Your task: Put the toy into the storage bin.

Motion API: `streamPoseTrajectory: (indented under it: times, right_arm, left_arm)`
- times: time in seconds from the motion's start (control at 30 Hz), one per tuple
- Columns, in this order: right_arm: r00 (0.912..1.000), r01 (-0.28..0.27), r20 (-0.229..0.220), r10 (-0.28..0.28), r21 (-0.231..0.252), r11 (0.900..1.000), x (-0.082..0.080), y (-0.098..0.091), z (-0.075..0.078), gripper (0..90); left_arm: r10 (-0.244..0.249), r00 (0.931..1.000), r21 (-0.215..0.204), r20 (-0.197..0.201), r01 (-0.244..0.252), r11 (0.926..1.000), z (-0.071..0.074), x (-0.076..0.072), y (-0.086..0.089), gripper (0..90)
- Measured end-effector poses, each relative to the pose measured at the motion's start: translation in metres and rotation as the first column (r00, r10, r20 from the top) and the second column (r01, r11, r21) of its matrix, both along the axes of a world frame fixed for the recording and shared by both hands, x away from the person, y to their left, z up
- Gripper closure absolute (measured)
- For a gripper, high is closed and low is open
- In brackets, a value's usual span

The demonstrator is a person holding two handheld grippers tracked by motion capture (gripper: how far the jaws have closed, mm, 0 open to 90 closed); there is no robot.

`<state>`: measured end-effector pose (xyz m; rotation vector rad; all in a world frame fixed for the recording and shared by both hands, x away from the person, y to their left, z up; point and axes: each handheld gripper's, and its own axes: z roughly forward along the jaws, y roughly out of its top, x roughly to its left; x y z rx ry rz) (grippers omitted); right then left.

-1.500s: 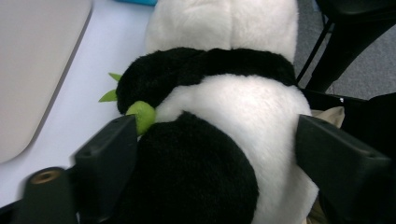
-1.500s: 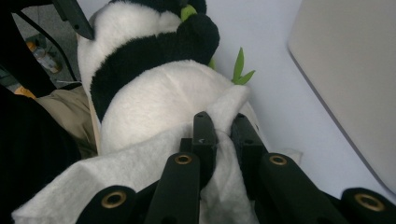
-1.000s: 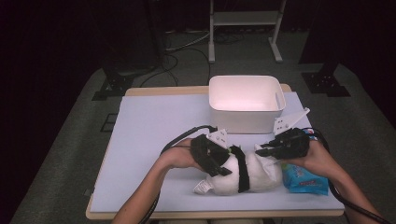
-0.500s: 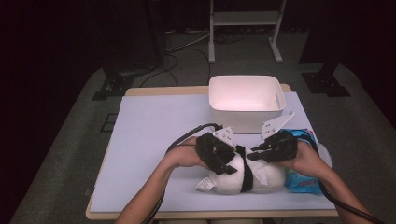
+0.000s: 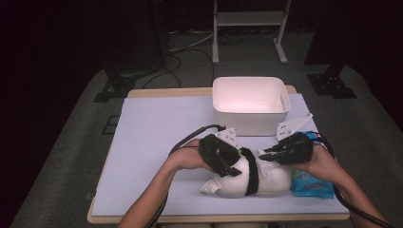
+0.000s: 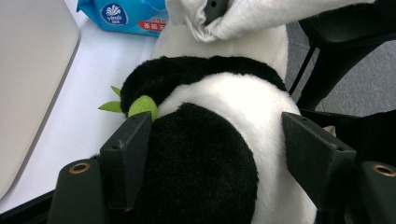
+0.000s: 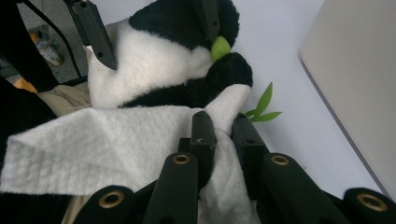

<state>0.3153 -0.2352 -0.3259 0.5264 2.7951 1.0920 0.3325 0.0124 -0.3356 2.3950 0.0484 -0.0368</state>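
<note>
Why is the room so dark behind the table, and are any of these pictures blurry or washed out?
High view: light falls on the pale table top while the surroundings go near black, and the white plastic tub glows overexposed inside. Left gripper view: the black-and-white plush panda is fairly sharp, the near tongs softer. Right gripper view: the white textured wipe is crisp, the background soft.

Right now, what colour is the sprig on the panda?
Bright green: the sprig pokes out beside the black-and-white panda, clearest in the right gripper view.
</note>
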Motion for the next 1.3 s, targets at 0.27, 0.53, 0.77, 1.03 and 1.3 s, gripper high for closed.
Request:
streamPoseTrajectory:
  times: [0.27,0.53,0.77,1.03,1.3]
  right_arm:
    - [0.9996,-0.022,-0.016,0.022,0.005,0.9998,0.000,0.014,-0.010,80.1]
    - [0.9995,-0.015,-0.026,0.015,0.007,0.9999,0.002,0.008,-0.012,79.9]
    - [0.9997,0.000,-0.023,0.000,-0.003,1.0000,0.002,0.004,-0.012,79.8]
    - [0.9996,0.014,-0.023,-0.014,-0.004,0.9999,0.002,0.000,-0.011,79.7]
    - [0.9996,0.023,-0.020,-0.022,0.004,0.9997,0.002,-0.004,-0.012,79.6]
  left_arm:
    - [-0.001,1.0000,-0.015,-0.007,0.001,0.9999,0.000,-0.003,0.003,23.1]
    - [0.021,0.9998,-0.041,0.001,-0.021,0.9990,0.007,-0.008,0.015,19.7]
    - [0.058,0.9983,-0.044,0.006,-0.058,0.9974,0.007,-0.011,0.032,17.6]
    - [0.076,0.9970,-0.038,-0.012,-0.077,0.9963,-0.004,-0.011,0.036,16.5]
    - [0.086,0.9961,-0.029,-0.021,-0.086,0.9958,-0.010,-0.012,0.037,16.0]
